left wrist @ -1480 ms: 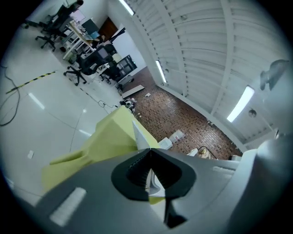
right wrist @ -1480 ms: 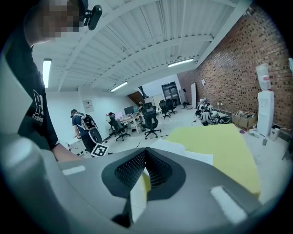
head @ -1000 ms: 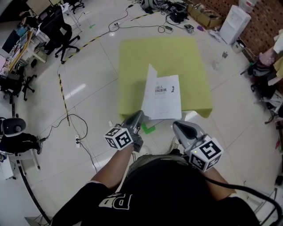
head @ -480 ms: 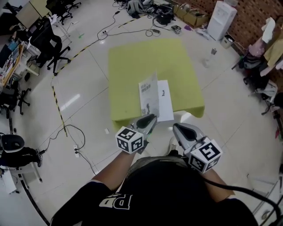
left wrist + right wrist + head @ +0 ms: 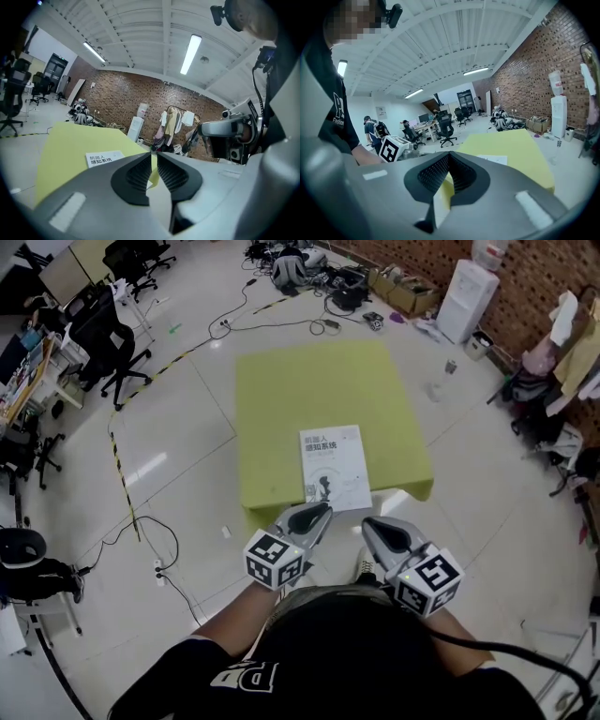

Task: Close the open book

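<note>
A white book (image 5: 333,468) lies closed and flat near the front edge of the yellow-green table (image 5: 281,390), cover up. My left gripper (image 5: 314,514) hovers just short of the book's front edge. Its jaws have just been opening, then narrowed a little; they stand apart by a narrow gap with nothing between them. In the left gripper view the book (image 5: 104,158) shows beyond the left gripper (image 5: 154,157). My right gripper (image 5: 380,531) hangs off the table's front right, its tips meeting and empty. In the right gripper view the book (image 5: 492,159) lies ahead of the right gripper (image 5: 449,154).
Office chairs (image 5: 112,324) and desks stand at the far left. Cables and boxes litter the floor behind the table. A white water dispenser (image 5: 466,301) and hanging clothes (image 5: 562,334) are at the right by the brick wall. Yellow-black tape (image 5: 117,465) runs along the floor.
The raised cover that my left gripper held has swung over and now lies flat, so the book is closed. The left gripper let go and drew back to the front edge.
</note>
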